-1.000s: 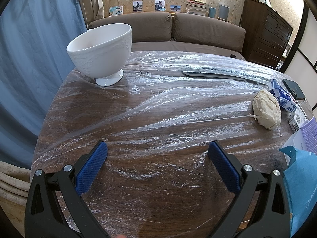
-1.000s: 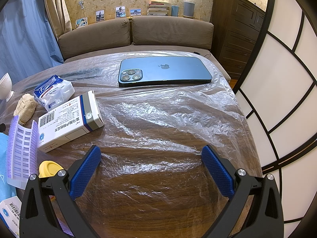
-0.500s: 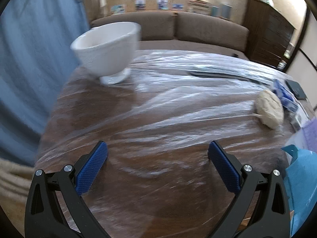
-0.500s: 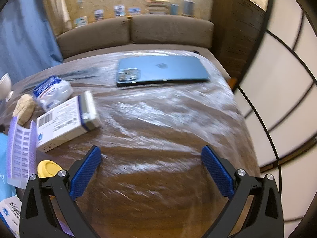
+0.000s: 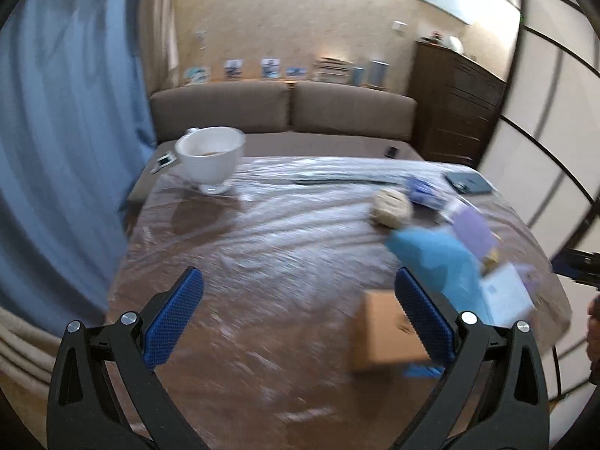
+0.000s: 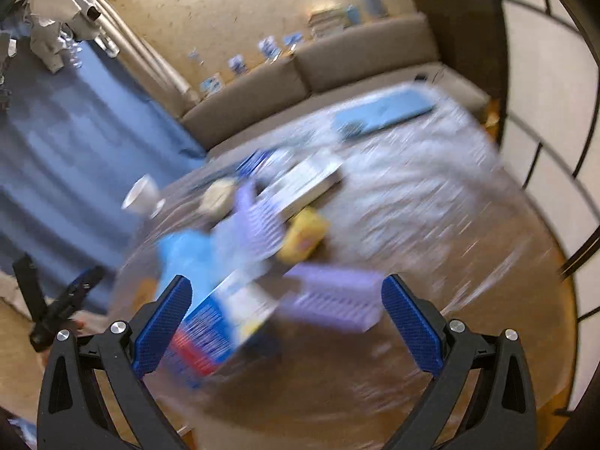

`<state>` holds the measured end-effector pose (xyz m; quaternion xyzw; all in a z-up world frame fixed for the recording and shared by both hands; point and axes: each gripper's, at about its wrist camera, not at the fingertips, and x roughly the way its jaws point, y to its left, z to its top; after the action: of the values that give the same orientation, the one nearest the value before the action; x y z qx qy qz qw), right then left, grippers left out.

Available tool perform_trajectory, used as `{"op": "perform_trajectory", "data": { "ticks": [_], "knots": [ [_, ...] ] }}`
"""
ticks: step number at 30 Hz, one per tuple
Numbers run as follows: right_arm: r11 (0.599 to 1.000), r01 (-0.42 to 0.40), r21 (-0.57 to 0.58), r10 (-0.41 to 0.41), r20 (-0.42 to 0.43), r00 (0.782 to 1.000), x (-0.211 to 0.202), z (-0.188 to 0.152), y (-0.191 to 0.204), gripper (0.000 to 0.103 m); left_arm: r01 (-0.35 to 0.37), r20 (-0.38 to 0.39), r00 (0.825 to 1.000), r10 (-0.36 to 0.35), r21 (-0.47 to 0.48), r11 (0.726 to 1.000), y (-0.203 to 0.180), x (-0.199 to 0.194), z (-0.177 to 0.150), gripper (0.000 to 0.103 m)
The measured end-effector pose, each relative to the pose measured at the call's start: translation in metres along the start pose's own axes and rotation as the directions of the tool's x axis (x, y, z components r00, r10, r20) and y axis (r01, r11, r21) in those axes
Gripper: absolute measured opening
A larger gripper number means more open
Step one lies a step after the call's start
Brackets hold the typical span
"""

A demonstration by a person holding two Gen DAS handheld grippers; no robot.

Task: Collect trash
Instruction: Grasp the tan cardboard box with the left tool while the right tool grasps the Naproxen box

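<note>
Fingers [image 5: 176,318] of both grippers spread wide, empty — left gripper [image 5: 300,318] above wrapped table [image 5: 262,262], right gripper [image 6: 287,324] over blurred boxes [image 6: 225,315].

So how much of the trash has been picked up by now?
Nothing looks collected so far. Both the left gripper and the right gripper are open and hold nothing. The white bowl is too blurred to show what is inside it. Left on the table: a crumpled wad, a blue sheet, a brown box and lilac packaging.
</note>
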<state>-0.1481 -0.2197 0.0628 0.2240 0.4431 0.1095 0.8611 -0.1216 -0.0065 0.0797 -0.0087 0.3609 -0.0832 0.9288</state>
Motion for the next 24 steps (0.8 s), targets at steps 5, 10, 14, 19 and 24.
{"op": "perform_trajectory", "data": {
  "ticks": [5,10,14,19,24],
  "knots": [
    [0.996,-0.045,0.072,0.049,-0.056,0.997,0.031,-0.018,0.021,0.099,0.026,-0.031,0.999,-0.023,0.103,0.994,-0.036,0.009,-0.011,0.102],
    [0.993,-0.014,0.115,0.023,-0.072,0.997,0.051,-0.023,0.031,0.099,0.076,-0.065,0.996,-0.067,0.138,0.987,-0.052,0.026,-0.019,0.102],
    [0.984,-0.018,0.178,0.033,-0.083,0.996,0.069,-0.026,0.024,0.098,0.046,-0.098,0.995,-0.031,0.158,0.986,-0.056,0.045,-0.027,0.102],
    [0.988,-0.005,0.151,0.018,-0.085,0.996,0.080,-0.027,0.028,0.088,0.053,-0.118,0.992,-0.036,0.138,0.989,-0.051,0.053,-0.031,0.093],
    [0.993,-0.011,0.117,0.022,-0.094,0.995,0.081,-0.029,0.031,0.061,0.057,-0.132,0.991,-0.038,0.146,0.988,-0.049,0.055,-0.034,0.074]
  ]
}}
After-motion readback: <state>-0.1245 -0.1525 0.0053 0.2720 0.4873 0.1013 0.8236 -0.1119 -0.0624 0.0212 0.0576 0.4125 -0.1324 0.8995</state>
